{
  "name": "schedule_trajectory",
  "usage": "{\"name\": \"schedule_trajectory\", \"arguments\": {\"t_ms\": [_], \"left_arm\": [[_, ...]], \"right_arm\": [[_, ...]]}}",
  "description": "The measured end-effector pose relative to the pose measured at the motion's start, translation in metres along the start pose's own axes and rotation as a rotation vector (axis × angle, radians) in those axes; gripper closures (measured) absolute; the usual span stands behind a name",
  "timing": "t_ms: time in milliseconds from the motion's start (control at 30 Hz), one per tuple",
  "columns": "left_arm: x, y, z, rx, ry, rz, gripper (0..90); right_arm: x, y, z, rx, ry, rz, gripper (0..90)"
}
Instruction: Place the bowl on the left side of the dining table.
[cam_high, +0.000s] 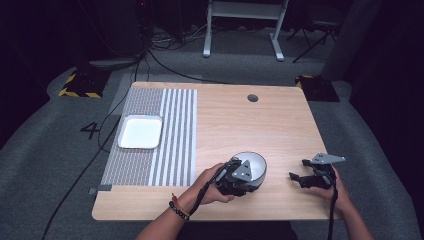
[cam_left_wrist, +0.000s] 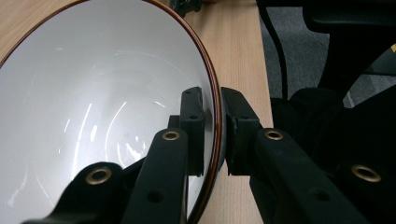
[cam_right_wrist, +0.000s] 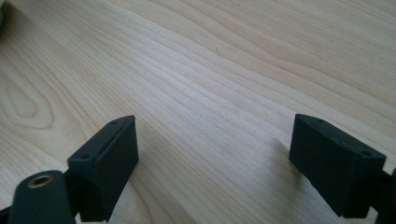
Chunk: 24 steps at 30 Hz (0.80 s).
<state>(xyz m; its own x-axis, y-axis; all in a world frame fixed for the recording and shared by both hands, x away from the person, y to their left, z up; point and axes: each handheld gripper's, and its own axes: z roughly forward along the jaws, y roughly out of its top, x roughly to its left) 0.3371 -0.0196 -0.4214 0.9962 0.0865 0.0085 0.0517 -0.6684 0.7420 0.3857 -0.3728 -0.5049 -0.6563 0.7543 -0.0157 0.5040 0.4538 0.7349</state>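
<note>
A white bowl (cam_high: 256, 164) with a brown rim stands on the wooden table (cam_high: 260, 125) near its front edge. My left gripper (cam_high: 246, 179) is at the bowl's near side, held in a hand with a beaded bracelet. In the left gripper view the bowl (cam_left_wrist: 93, 93) is tilted up close, and my left gripper (cam_left_wrist: 214, 122) is shut on its rim, one pad inside and one outside. My right gripper (cam_high: 298, 170) rests to the right of the bowl, apart from it. In the right gripper view my right gripper (cam_right_wrist: 215, 158) is open over bare wood.
A white square tray (cam_high: 140, 131) lies on a grey and white striped mat (cam_high: 172, 135) at the table's left. A round cable hole (cam_high: 252, 98) sits near the far edge. Beyond the table are floor cables and a white desk frame (cam_high: 244, 20).
</note>
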Motion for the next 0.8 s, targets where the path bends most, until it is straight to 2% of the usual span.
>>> {"name": "schedule_trajectory", "arguments": {"t_ms": [200, 367, 800], "left_arm": [[-0.0004, 0.0012, -0.0012, 0.001, -0.001, -0.007, 81.1], [-0.0023, 0.0027, -0.0022, 0.007, 0.014, 0.015, 81.3], [-0.0027, 0.0031, -0.0041, 0.002, 0.013, 0.034, 81.3]], "right_arm": [[-0.0001, 0.0000, 0.0000, 0.000, 0.000, -0.001, 15.7], [0.0001, 0.0001, 0.0002, -0.001, -0.001, 0.001, 15.7], [0.0002, 0.0001, 0.0002, -0.001, -0.001, 0.003, 15.7]]}}
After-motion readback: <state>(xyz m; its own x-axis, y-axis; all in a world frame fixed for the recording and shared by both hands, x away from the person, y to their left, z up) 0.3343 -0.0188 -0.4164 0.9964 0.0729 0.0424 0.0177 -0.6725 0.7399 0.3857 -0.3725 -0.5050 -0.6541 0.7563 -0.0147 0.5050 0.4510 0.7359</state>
